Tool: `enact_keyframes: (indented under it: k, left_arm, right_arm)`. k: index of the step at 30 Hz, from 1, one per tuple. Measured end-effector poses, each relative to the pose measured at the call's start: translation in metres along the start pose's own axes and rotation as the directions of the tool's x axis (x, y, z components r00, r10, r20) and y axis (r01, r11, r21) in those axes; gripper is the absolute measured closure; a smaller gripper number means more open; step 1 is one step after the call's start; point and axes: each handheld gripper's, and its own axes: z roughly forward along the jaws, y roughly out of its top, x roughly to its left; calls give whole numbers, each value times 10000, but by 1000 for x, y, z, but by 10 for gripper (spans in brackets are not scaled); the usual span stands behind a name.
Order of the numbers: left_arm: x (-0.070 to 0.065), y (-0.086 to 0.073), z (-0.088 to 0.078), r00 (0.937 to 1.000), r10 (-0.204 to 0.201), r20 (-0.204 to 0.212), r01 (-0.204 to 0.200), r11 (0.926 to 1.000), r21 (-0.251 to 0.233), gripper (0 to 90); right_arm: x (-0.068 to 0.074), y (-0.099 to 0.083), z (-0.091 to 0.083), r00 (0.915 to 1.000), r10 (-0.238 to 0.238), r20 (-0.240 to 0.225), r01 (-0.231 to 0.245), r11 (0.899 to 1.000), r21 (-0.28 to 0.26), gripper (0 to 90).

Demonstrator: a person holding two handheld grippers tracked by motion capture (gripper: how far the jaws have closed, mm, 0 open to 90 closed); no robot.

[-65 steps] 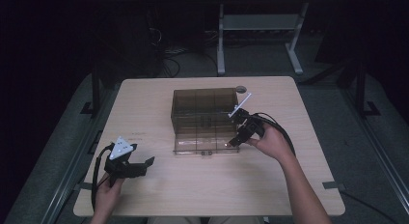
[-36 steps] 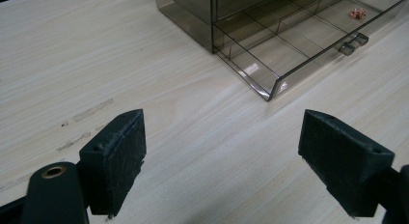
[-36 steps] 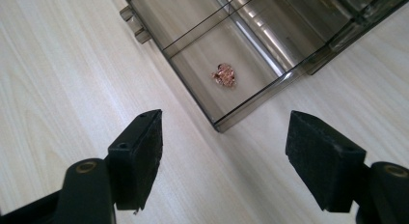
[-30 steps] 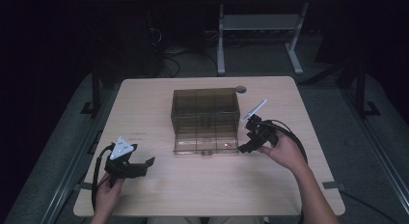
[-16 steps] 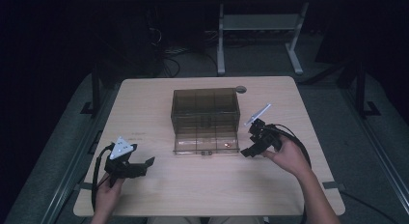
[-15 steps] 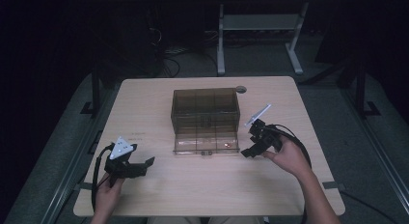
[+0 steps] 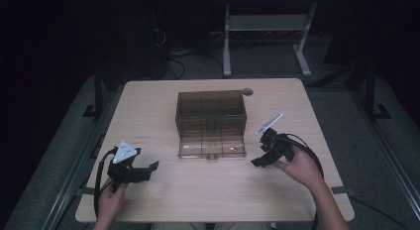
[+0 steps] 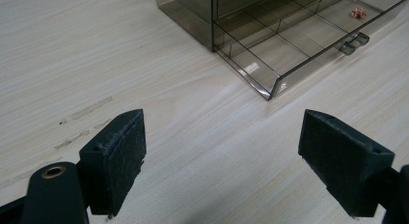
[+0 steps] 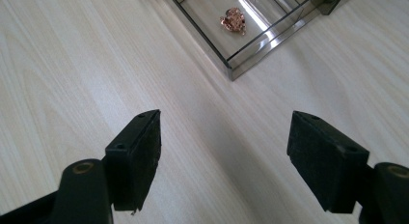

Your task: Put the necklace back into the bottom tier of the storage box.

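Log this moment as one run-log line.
right gripper: open, empty, beside drawer | left gripper: open, empty | drawer: pulled out | copper-coloured piece: in drawer's corner compartment

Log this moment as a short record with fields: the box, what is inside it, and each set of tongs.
box: smoky clear plastic drawer box on the wooden table
drawer: bottom drawer pulled out, split into compartments
contents: small copper-coloured piece in the drawer's right end compartment
left tongs: open, holding nothing, low by the table's near left edge
right tongs: open, holding nothing, just right of the drawer
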Motion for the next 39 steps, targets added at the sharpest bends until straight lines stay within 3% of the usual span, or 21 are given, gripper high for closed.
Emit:
enact_keyframes:
  k: [39]
  left_arm:
    - [-2,0,1,10000,17,38,-17,10000,22,168]
  right_arm:
    - [10,-46,5,9996,290,-70,-292,9994,-197,266]
